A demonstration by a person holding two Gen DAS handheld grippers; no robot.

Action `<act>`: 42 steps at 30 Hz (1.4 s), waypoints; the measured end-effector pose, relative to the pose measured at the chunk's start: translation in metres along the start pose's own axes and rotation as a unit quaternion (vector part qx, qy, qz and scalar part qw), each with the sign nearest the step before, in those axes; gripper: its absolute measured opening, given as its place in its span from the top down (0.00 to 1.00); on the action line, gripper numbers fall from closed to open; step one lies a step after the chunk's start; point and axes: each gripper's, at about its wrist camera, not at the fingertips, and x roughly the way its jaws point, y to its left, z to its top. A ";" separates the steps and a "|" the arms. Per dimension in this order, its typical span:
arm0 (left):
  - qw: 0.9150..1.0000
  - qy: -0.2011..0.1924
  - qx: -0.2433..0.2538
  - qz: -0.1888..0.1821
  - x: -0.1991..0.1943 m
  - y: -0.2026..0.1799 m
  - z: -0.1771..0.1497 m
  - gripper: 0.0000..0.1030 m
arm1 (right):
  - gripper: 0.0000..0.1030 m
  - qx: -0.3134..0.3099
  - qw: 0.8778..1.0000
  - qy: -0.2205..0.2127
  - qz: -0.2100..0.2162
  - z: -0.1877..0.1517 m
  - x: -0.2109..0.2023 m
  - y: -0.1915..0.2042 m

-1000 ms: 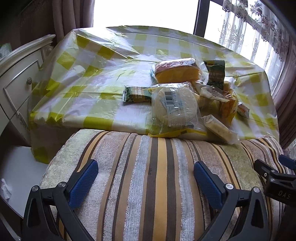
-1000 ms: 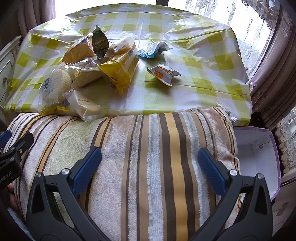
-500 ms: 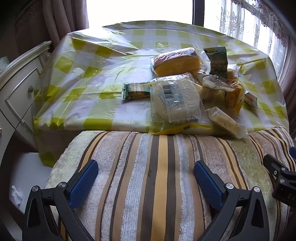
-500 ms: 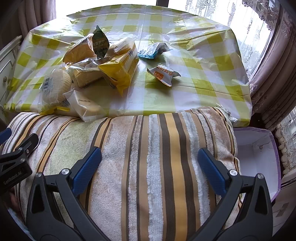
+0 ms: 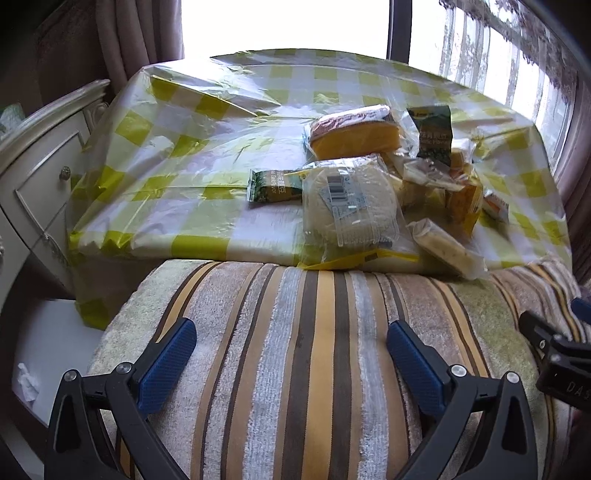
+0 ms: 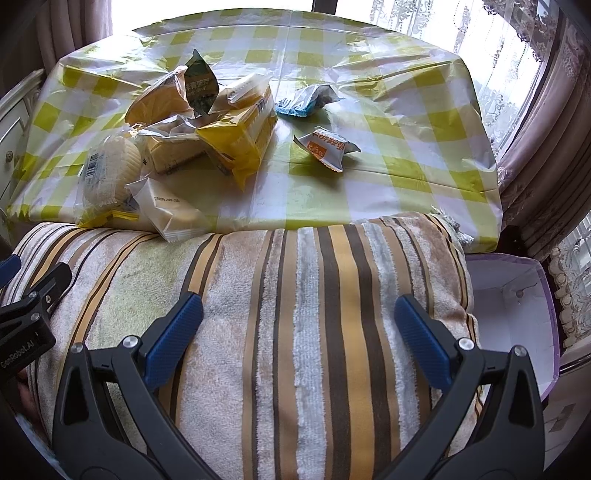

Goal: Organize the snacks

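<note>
Start of the sort; nothing picked up yet. Left gripper (image 5: 291,347) and right gripper (image 6: 299,325) both spread wide, empty, hanging over a striped towel (image 6: 314,314) draped on the near edge.

Snacks in a loose heap on the left-centre of the tabletop (image 6: 406,184): round pale cake with barcode label (image 5: 349,205) nearest the edge, a clear-wrapped bar (image 5: 443,251) beside it overhanging the towel, yellow cake slab (image 5: 354,134) behind, green sachet (image 5: 273,186) lying left of the round cake, upright dark green packet (image 5: 434,134), yellow bag (image 6: 240,136) in the middle of the heap. Apart to the right: orange-and-white sachet (image 6: 327,147) and blue-edged sachet (image 6: 306,101).

Judgement: next move is a forward reach over the towel to a near item; the crinkly film will likely slip, so take it on the body, not the seal.

Surface: glossy yellow-and-white check plastic cloth, creased. Room: bright window (image 5: 284,26) and curtains behind, white drawer unit (image 5: 37,170) left, open white box with purple rim (image 6: 517,306) at right below the tabletop, possibly the destination.
</note>
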 end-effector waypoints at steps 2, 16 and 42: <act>1.000 0.001 0.001 0.002 0.000 -0.001 0.000 0.00 | 0.00 0.000 1.000 0.000 0.000 0.000 0.000 0.000; 1.000 -0.009 -0.002 0.001 0.001 0.000 -0.001 0.00 | 0.00 -0.002 1.000 0.000 -0.003 -0.001 -0.001 0.001; 0.999 -0.031 -0.006 -0.036 0.000 -0.006 0.019 0.00 | 0.00 -0.002 1.000 0.002 0.010 0.003 0.001 -0.004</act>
